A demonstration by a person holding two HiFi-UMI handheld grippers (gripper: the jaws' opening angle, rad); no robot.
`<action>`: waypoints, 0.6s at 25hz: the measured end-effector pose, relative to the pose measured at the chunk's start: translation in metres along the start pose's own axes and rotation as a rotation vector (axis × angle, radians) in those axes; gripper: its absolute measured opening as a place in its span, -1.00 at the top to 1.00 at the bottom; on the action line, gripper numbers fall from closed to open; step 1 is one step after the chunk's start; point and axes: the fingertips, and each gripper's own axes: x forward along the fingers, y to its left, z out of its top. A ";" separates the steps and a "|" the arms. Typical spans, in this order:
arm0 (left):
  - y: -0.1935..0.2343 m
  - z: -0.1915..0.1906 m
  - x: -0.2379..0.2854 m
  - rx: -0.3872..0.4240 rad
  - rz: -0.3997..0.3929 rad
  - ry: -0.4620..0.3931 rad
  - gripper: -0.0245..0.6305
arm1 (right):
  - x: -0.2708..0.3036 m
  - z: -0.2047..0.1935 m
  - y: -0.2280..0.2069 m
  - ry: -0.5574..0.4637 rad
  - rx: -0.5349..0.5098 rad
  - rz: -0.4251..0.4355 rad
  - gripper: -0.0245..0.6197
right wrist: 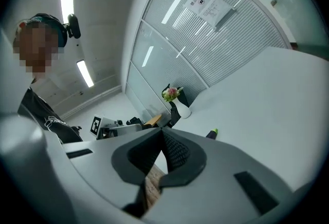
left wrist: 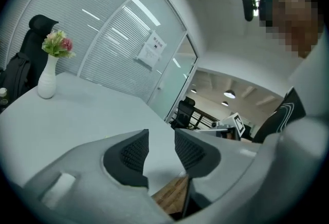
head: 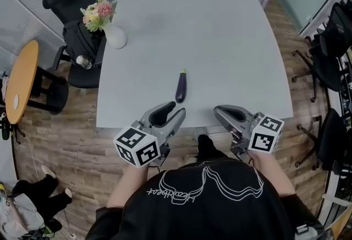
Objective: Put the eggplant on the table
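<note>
Lying flat on the table (head: 198,30) near its front edge, the eggplant (head: 181,86) looks placed, the left gripper (head: 176,108) parted and empty, the right gripper (head: 218,110) pinched together on nothing, so the next move probably only needs both drawn clear.

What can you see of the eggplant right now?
The eggplant is slim, dark purple and glossy-skinned, with a small green stem cap at its far end. It lies flat on the pale grey table, near the edge closest to the person, pointing lengthwise away from them. It looks whole. Only the table touches it: the left gripper and right gripper are both short of it, by that near edge.
</note>
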 end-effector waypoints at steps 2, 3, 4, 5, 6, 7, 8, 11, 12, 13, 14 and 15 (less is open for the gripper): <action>-0.017 0.006 -0.007 0.016 -0.038 -0.015 0.50 | -0.001 -0.001 0.008 0.003 -0.036 -0.002 0.90; -0.025 0.008 -0.010 0.023 -0.053 -0.026 0.57 | -0.001 -0.001 0.011 0.003 -0.047 0.001 0.90; -0.031 0.011 -0.014 0.029 -0.065 -0.036 0.63 | -0.002 -0.001 0.016 0.000 -0.053 0.007 0.90; -0.037 0.014 -0.017 0.035 -0.075 -0.043 0.66 | -0.002 -0.001 0.020 -0.003 -0.056 0.015 0.90; -0.042 0.016 -0.020 0.043 -0.080 -0.048 0.68 | -0.002 0.000 0.024 -0.005 -0.060 0.023 0.90; -0.046 0.018 -0.023 0.052 -0.083 -0.051 0.68 | -0.002 0.000 0.029 -0.007 -0.064 0.030 0.90; -0.050 0.019 -0.025 0.060 -0.082 -0.054 0.69 | -0.003 0.002 0.032 -0.010 -0.068 0.037 0.90; -0.058 0.022 -0.031 0.078 -0.075 -0.058 0.79 | -0.006 0.009 0.043 -0.024 -0.084 0.048 0.90; -0.060 0.023 -0.033 0.087 -0.072 -0.058 0.81 | -0.007 0.010 0.046 -0.030 -0.090 0.050 0.90; -0.062 0.022 -0.035 0.098 -0.070 -0.058 0.83 | -0.006 0.011 0.050 -0.036 -0.093 0.053 0.90; -0.063 0.021 -0.037 0.107 -0.072 -0.057 0.84 | -0.006 0.012 0.054 -0.042 -0.095 0.058 0.90; -0.065 0.020 -0.039 0.112 -0.076 -0.054 0.85 | -0.005 0.011 0.058 -0.045 -0.100 0.062 0.90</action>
